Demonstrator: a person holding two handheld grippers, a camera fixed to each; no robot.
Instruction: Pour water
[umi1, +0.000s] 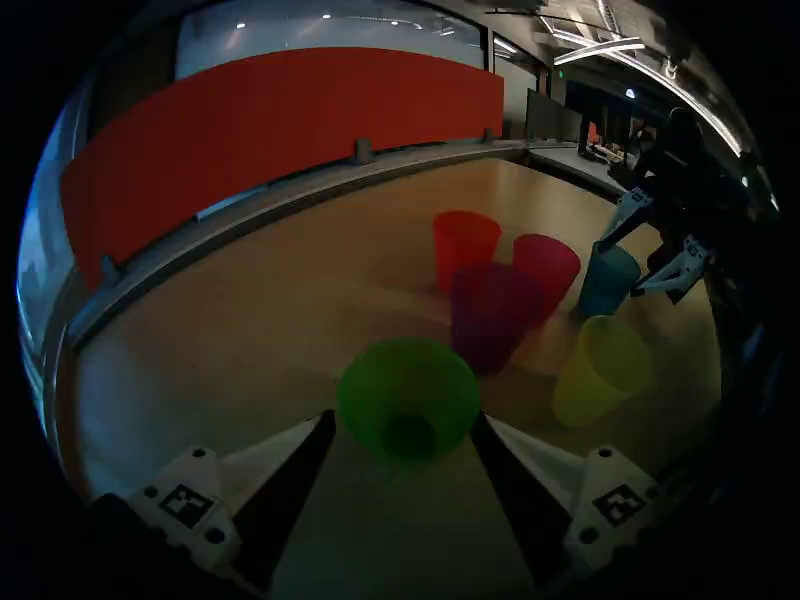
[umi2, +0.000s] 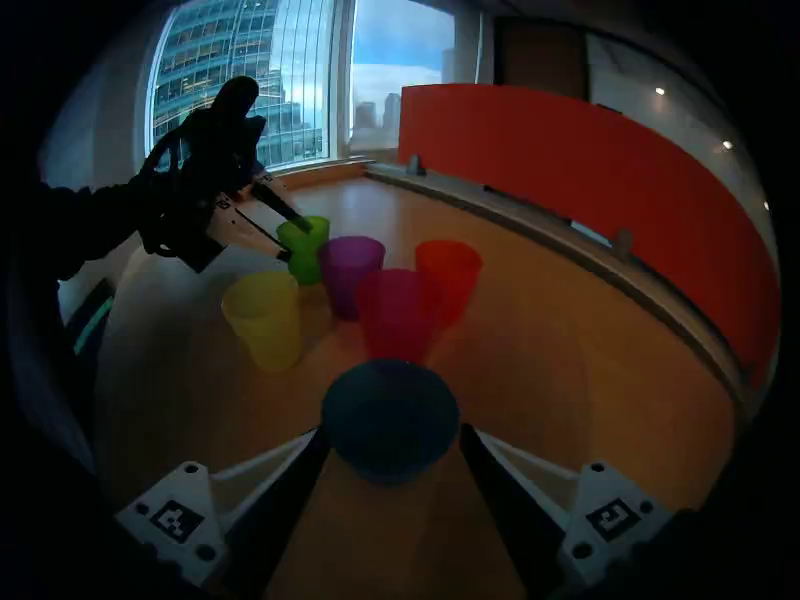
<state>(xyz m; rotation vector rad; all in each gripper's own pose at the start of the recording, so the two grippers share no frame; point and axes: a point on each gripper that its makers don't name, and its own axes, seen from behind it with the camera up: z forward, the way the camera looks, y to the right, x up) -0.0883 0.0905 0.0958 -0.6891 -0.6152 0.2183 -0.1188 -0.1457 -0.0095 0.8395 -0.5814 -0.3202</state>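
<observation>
A green cup stands between the fingers of my left gripper, and both fingertips press its sides. The right gripper view shows that gripper and the green cup at the far left of the group. A blue cup sits in my right gripper, with a fingertip against each side. The left gripper view has the right gripper around the blue cup at the far right. Both cups rest on the wooden table.
Between the held cups stand orange, crimson, purple and yellow cups, close together. A red partition runs along the table's far edge. A dark sleeve reaches in beside tall windows.
</observation>
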